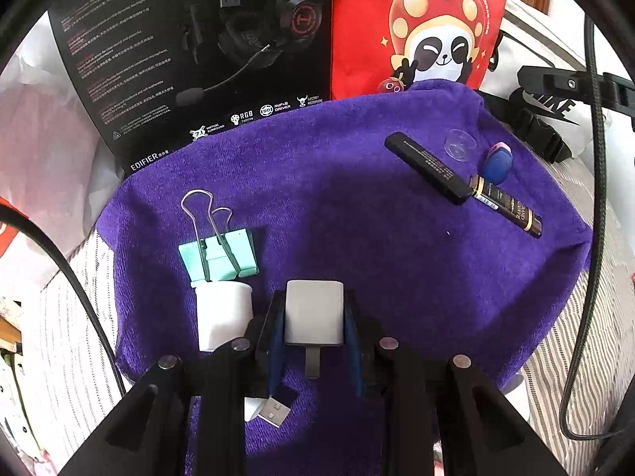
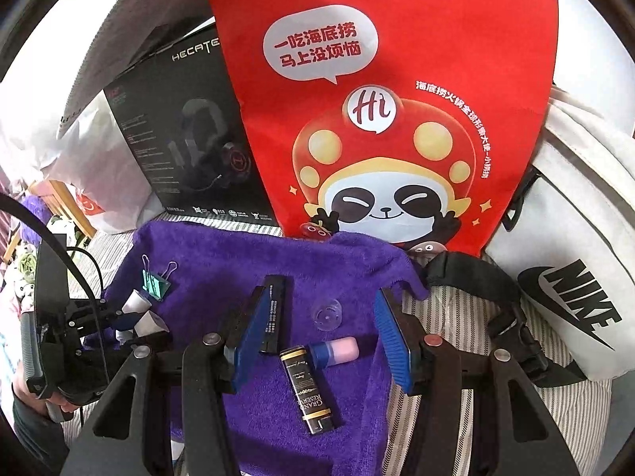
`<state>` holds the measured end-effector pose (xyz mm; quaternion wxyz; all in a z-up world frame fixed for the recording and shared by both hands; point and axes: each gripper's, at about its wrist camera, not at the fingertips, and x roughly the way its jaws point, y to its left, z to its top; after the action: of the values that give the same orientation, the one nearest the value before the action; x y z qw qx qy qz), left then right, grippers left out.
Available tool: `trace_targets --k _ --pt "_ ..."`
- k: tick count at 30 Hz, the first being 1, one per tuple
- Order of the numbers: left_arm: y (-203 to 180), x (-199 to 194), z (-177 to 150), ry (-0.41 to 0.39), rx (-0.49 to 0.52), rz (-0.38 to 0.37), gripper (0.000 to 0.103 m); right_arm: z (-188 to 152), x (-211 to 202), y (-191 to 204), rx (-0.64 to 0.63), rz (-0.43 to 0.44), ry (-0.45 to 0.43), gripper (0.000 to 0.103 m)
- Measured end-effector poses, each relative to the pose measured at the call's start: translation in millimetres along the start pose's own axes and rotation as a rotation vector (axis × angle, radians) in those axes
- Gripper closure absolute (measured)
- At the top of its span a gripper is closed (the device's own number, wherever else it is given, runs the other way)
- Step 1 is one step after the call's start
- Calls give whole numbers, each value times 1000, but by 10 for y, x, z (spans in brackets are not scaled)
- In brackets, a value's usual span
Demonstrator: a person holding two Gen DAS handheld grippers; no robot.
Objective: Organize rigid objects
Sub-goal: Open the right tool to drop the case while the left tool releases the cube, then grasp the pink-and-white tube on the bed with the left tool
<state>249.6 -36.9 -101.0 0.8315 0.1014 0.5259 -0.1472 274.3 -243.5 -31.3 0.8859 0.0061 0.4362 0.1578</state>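
Left wrist view: left gripper (image 1: 314, 323) clamped on a white charger block (image 1: 314, 312) above the purple towel (image 1: 357, 198); a second white block (image 1: 222, 313) and a teal binder clip (image 1: 218, 256) lie just beside.

Right wrist view: right gripper (image 2: 321, 337) with jaws apart, gripping nothing, over a black stick (image 2: 274, 313), gold-banded black tube (image 2: 309, 388), blue-pink capsule (image 2: 335, 351) and clear disc (image 2: 327, 313) on the towel.

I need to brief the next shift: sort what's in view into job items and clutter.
Job items, on the purple towel:
white block in the left gripper
second white block
green binder clip
black stick
gold-banded tube
blue and pink capsule
clear disc
USB plug

Clutter:
headset box
red bag
white Nike bag
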Motion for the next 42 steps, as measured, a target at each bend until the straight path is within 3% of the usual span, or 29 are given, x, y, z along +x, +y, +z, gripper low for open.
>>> trace_targets --k 2,6,11,17,23,32,42 --pt "9 -2 1 5 -2 -9 76 1 1 -12 2 -2 2 49" --pt "5 -8 6 22 -2 -39 64 5 -36 -47 9 0 -5 49" --pt "-36 -57 20 29 12 11 64 8 -117 -103 25 3 -19 49" --pt "-28 -521 31 -49 -4 50 64 14 -273 -224 54 10 -51 49" --pt "-5 -797 -273 -38 -36 53 64 25 -343 -303 98 18 -66 49" --pt "-210 -656 -834 46 -131 -18 64 60 -351 72 12 74 -65 49" --pt "-491 -532 -936 77 -161 -62 64 70 -419 402 -72 111 -75 49"
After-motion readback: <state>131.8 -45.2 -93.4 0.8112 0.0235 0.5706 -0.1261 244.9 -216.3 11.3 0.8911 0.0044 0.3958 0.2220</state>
